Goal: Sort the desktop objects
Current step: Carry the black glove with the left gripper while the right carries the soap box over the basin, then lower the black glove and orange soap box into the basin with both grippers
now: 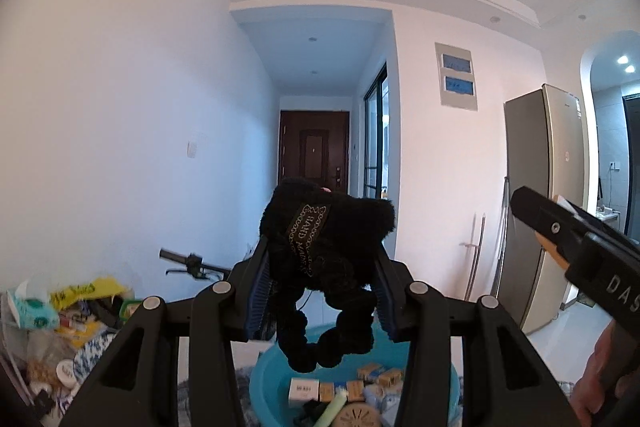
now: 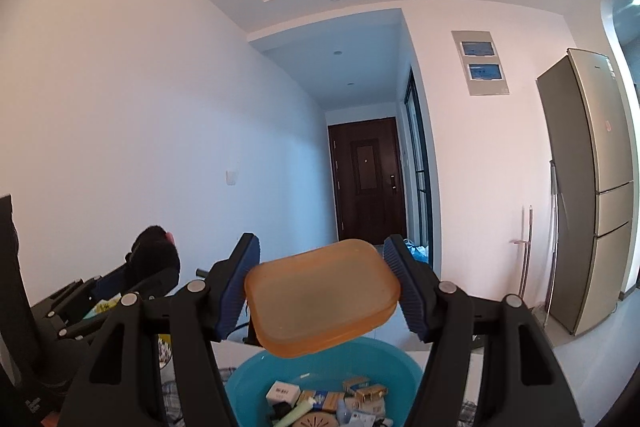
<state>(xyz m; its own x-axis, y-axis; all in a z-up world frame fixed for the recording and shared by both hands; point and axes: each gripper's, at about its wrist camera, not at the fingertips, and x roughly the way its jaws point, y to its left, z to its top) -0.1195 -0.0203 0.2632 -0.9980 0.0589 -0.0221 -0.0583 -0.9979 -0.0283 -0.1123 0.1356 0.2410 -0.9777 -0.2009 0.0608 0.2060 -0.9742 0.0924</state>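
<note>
Below both sets of jaws sits the blue basin (image 2: 248, 379), already holding small boxes and tubes, so sorting looks well underway. The right gripper (image 2: 320, 291) is clamped on an orange lid (image 2: 320, 299); the left gripper (image 1: 320, 283) is clamped on a black furry pouch (image 1: 320, 239). These 2 items aren't placed yet.

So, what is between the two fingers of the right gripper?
An orange translucent lid, clamped between the right gripper's blue pads and held above the blue basin; the right wrist view shows it.
</note>
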